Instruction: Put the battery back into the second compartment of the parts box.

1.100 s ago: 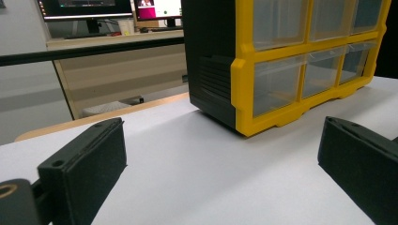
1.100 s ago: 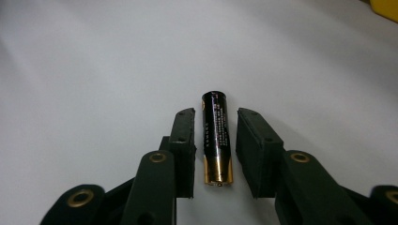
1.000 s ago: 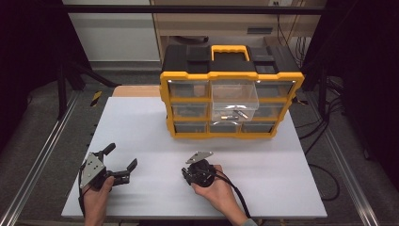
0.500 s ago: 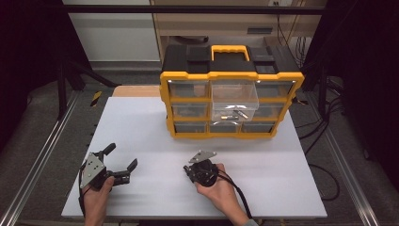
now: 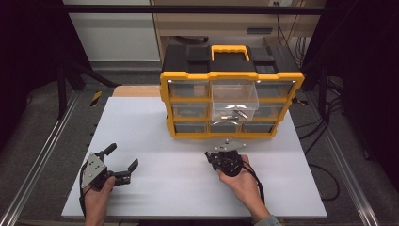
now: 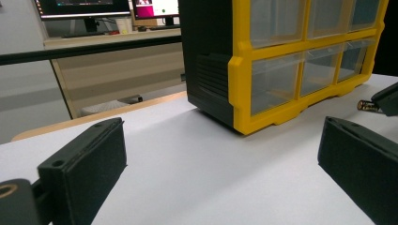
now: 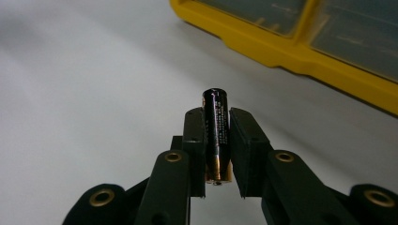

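Note:
A black battery (image 7: 215, 126) with a gold end stands clamped between the pads of my right gripper (image 7: 216, 117), whose jaws have just been closing on it. That right gripper (image 5: 211, 157) hovers just in front of the yellow and black drawer organizer (image 5: 230, 75), below its middle column. A clear drawer (image 5: 234, 96) in the top middle is pulled out. In the left gripper view, the battery (image 6: 368, 105) pokes out of the right gripper's jaw at the right edge. My left gripper (image 5: 122, 157) rests near the table's front left, open with nothing between its jaws (image 6: 220, 154).
The organizer stands at the back middle of the white table (image 5: 141, 122), its carry handle (image 5: 229, 49) on top. Some clear drawers hold small items (image 5: 233, 113). A metal rail (image 5: 42, 155) runs along the table's left side; cables (image 5: 324, 141) hang at the right.
My right hand has moved right and farther toward the organizer, lifting slightly with the battery. The left hand has stayed put.

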Tool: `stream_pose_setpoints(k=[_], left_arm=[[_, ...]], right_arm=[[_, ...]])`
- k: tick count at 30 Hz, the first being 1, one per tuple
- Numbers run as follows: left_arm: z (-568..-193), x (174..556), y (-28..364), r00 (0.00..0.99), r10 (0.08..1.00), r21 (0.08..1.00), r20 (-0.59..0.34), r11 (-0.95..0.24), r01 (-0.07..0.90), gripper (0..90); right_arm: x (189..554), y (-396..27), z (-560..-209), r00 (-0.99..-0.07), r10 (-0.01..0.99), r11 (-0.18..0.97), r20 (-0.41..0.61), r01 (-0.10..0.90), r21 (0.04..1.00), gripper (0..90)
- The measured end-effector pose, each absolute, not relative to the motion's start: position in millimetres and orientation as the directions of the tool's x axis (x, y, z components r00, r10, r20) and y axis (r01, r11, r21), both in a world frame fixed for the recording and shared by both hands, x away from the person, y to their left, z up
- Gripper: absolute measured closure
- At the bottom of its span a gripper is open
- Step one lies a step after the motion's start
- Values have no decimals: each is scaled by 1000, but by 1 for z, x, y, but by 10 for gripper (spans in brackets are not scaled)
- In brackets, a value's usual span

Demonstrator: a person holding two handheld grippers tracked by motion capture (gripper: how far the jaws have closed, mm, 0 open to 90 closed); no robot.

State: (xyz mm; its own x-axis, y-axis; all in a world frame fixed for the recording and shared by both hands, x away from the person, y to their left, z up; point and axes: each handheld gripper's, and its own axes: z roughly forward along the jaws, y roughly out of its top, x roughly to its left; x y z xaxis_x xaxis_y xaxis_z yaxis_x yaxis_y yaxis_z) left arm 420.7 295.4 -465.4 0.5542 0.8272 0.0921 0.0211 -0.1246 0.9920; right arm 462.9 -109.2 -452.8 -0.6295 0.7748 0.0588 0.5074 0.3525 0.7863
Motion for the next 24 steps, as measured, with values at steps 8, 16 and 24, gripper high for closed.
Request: stream_pose_setpoints(k=[8,16,24], left_arm=[[-466,421,296,553,828,992,91,-124,23,10],[-466,421,296,553,828,992,89,-123,24,11],[-466,421,296,552,829,992,90,-124,25,10]], right_arm=[[467,-141,-446,-617,784,322,71,502,803,769],[468,-172,-434,-608,791,295,66,475,829,769],[467,-194,-418,-577,813,248,84,472,846,769]])
